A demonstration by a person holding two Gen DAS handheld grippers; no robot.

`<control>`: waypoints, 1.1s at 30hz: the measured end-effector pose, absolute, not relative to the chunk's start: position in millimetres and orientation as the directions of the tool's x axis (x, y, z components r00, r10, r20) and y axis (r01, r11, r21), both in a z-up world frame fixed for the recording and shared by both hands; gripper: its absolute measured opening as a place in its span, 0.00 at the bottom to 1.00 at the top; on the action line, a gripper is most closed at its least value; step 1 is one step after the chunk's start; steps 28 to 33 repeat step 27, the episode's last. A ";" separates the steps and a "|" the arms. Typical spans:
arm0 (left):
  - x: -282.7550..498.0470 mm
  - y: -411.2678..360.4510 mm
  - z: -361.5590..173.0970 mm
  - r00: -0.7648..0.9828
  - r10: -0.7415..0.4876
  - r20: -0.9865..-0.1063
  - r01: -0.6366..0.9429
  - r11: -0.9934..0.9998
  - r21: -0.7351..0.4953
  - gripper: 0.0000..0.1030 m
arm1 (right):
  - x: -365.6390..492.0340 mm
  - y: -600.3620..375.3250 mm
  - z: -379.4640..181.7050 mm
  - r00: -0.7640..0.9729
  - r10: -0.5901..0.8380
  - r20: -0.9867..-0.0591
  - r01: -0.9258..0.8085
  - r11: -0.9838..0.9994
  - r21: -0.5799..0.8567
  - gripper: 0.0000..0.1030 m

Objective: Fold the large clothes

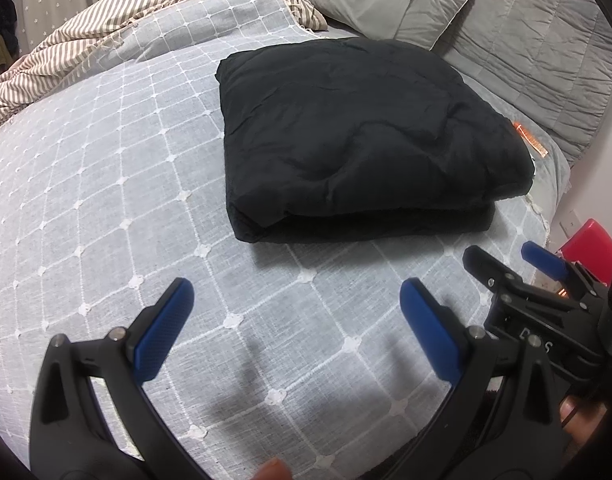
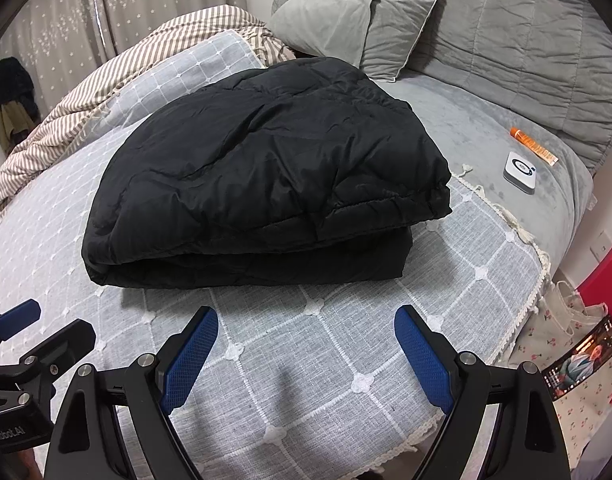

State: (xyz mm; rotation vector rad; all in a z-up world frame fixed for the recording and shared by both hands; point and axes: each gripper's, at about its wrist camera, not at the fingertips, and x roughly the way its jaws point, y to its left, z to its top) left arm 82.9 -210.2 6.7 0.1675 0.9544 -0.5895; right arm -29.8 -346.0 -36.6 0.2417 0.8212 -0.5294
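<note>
The black padded garment (image 2: pixel 266 168) lies folded into a thick, roughly rectangular bundle on the grey checked bedspread (image 2: pixel 345 360), toward the middle of the bed and short of the grey pillow (image 2: pixel 357 20). In the right wrist view its long axis runs across the frame, left to right; the rounded fold faces the camera, and the layered open edges sit at the right end. The upper layer overhangs the lower one there. The left wrist view shows the same bundle (image 1: pixel 365 136) further off and turned at a slight angle.

Left gripper (image 1: pixel 294 332): jaws spread wide, blue pads (image 1: pixel 162 332) clear of each other, nothing between them, only bedspread (image 1: pixel 106 200) in the gap. No contact with the garment; it sits near, on the camera side of the fold.

Right gripper (image 2: pixel 306 356): jaws likewise wide apart, blue pads (image 2: pixel 190 360) empty, nothing held or touched, near the fold but apart from it.

Other items: an orange tube (image 2: pixel 533 146) and a small white device (image 2: pixel 519 172) on the grey sheet to the right, well apart from the garment; a striped blanket (image 2: pixel 106 92) bunched at far left
</note>
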 end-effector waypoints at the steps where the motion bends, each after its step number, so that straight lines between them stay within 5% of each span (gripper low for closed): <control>1: 82.8 -210.0 6.9 0.434 -0.400 -0.807 0.544 0.831 -0.120 0.99 | -29.7 -345.7 -36.8 0.561 -0.354 -0.748 0.536 0.844 0.003 0.89; 33: 85.5 -210.0 -0.4 0.411 -0.401 -0.818 0.540 0.830 -0.136 0.99 | -29.8 -344.9 -36.5 0.562 -0.356 -0.747 0.537 0.844 0.002 0.89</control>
